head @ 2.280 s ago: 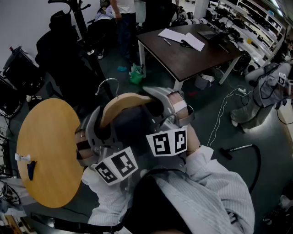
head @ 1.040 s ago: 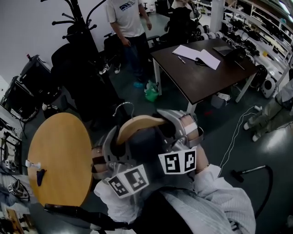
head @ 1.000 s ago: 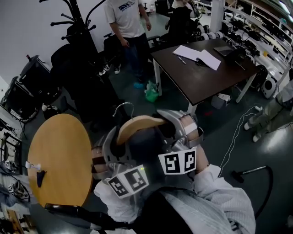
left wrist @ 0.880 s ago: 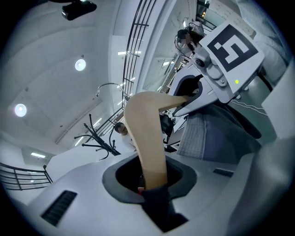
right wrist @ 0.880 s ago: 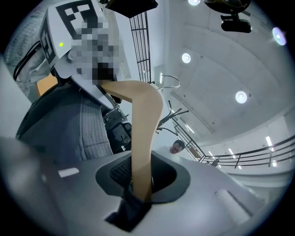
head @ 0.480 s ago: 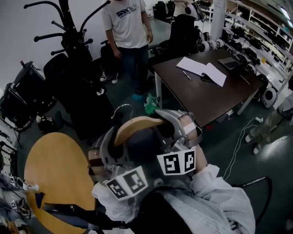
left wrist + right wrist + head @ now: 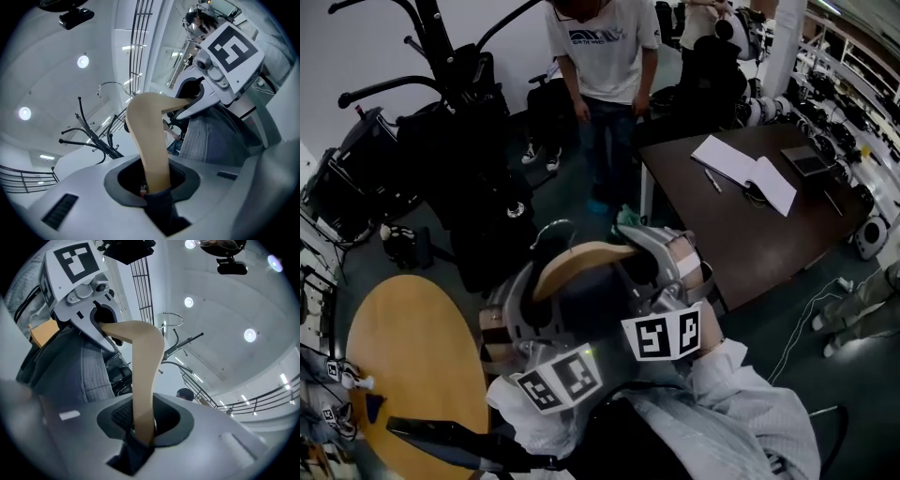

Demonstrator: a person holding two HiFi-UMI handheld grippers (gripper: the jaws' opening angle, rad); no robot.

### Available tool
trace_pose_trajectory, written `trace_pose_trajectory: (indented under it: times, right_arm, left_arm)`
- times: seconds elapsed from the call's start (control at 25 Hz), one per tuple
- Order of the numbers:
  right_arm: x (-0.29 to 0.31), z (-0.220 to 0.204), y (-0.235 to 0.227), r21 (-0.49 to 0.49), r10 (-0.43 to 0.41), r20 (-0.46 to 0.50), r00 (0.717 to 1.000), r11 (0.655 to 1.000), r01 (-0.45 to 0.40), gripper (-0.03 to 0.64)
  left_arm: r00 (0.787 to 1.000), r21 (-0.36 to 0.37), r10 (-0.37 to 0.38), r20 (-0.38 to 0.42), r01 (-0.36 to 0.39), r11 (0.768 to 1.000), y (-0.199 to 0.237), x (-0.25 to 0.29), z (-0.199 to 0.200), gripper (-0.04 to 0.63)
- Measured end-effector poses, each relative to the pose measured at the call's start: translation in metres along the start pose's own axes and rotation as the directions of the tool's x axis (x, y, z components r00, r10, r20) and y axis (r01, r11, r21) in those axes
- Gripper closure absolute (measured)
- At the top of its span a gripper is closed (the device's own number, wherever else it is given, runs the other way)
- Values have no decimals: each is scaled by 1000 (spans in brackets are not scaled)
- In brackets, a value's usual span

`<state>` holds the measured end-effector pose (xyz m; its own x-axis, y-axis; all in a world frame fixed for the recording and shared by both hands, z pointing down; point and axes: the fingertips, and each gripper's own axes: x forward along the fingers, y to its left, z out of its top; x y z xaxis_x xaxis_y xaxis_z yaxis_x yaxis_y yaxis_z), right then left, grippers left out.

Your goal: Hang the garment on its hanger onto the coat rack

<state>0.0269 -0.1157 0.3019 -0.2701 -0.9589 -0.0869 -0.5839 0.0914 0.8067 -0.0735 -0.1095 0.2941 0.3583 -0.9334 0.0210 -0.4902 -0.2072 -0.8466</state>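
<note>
A pale wooden hanger (image 7: 581, 255) with a metal hook (image 7: 546, 228) carries a dark garment (image 7: 591, 300), held level in front of me. My left gripper (image 7: 520, 305) is shut on the hanger's left arm (image 7: 147, 140), the jaws (image 7: 150, 185) pressing wood and cloth. My right gripper (image 7: 652, 258) is shut on the right arm (image 7: 143, 371); its jaws (image 7: 140, 432) have just been opening slightly, with the wood still pinched between them. The black coat rack (image 7: 441, 56) stands ahead at upper left, apart from the hanger, and also shows as black prongs (image 7: 89, 136) and curved branches (image 7: 180, 345).
A person in a white T-shirt (image 7: 605, 56) stands just right of the rack. Black chairs and bags (image 7: 459, 187) crowd the rack's foot. A round wooden table (image 7: 403, 356) is at lower left. A dark desk (image 7: 750, 234) with an open notebook (image 7: 745, 169) is on the right.
The hanger and both grippers have travelled toward the coat rack, which now looks larger and nearer, as does the person. The round table has slid down and left. Both grips are unchanged.
</note>
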Motion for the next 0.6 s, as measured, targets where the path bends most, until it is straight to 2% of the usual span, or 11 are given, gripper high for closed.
trace_pose_trajectory:
  times: [0.12, 0.28, 0.44, 0.6]
  right_arm:
    - [41, -10, -11, -5, 43, 81, 996, 999, -43, 534]
    - [85, -26, -32, -9, 92, 178, 980, 996, -92, 534]
    - [120, -29, -41, -18, 152, 284, 947, 988, -153, 529]
    - [148, -30, -45, -23, 182, 358, 916, 982, -187, 525]
  left_arm:
    - [996, -1, 61, -70, -61, 998, 10, 33, -4, 523]
    - [980, 4, 129, -154, -130, 991, 19, 73, 2, 523]
    - [944, 16, 217, -248, -220, 975, 28, 95, 0, 523]
    - [914, 25, 261, -310, -266, 964, 36, 113, -3, 523]
